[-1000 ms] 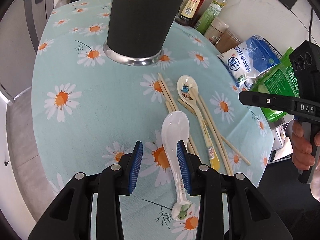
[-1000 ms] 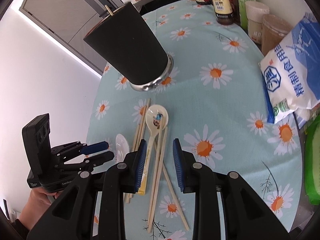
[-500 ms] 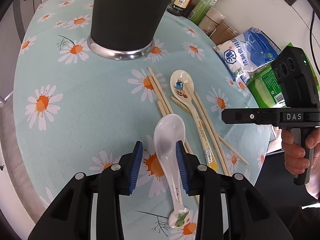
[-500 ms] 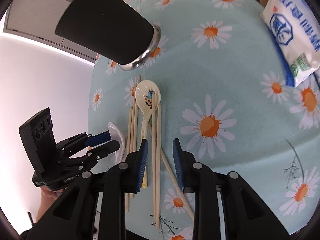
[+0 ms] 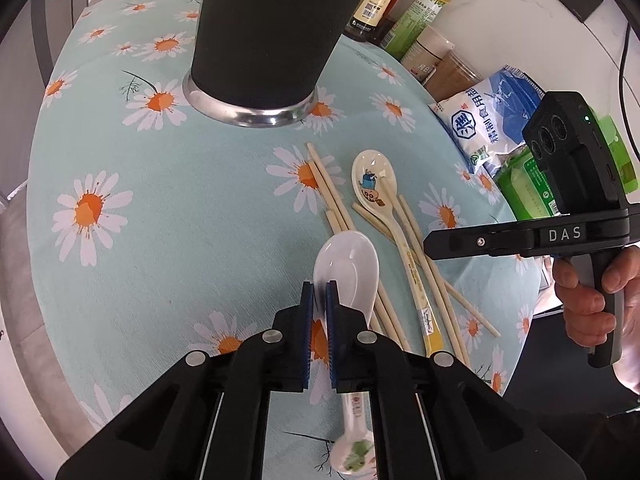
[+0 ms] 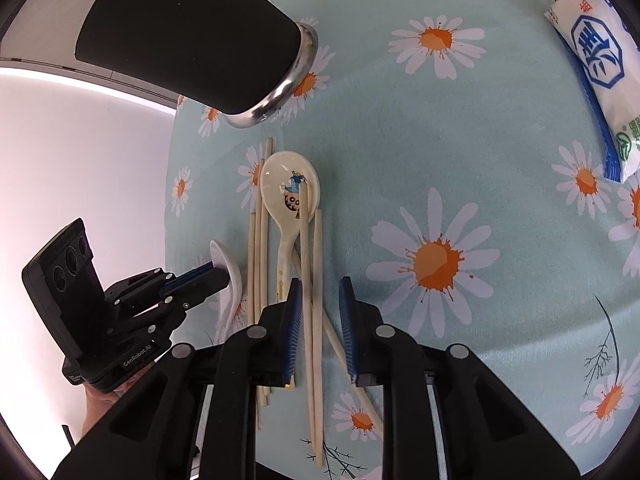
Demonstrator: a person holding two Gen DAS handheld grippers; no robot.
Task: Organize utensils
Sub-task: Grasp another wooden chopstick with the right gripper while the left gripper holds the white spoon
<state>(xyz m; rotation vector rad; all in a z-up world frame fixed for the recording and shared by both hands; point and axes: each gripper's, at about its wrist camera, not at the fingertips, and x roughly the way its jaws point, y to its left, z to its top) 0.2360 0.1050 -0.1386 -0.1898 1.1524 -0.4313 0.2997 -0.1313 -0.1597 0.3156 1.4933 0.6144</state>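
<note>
— Spoon first: from your left wrist, where is it?
— Your left gripper (image 5: 319, 294) has nipped shut on the white spoon's (image 5: 347, 270) bowl rim; its handle runs back under the fingers, toward you. The cup (image 5: 268, 36) stands straight ahead.
— And the right wrist?
— Your right gripper (image 6: 320, 308) hangs partly open, holding nothing, chopsticks (image 6: 311, 280) lengthwise between the jaws. Whether it touches them, you probably can't tell.
</note>
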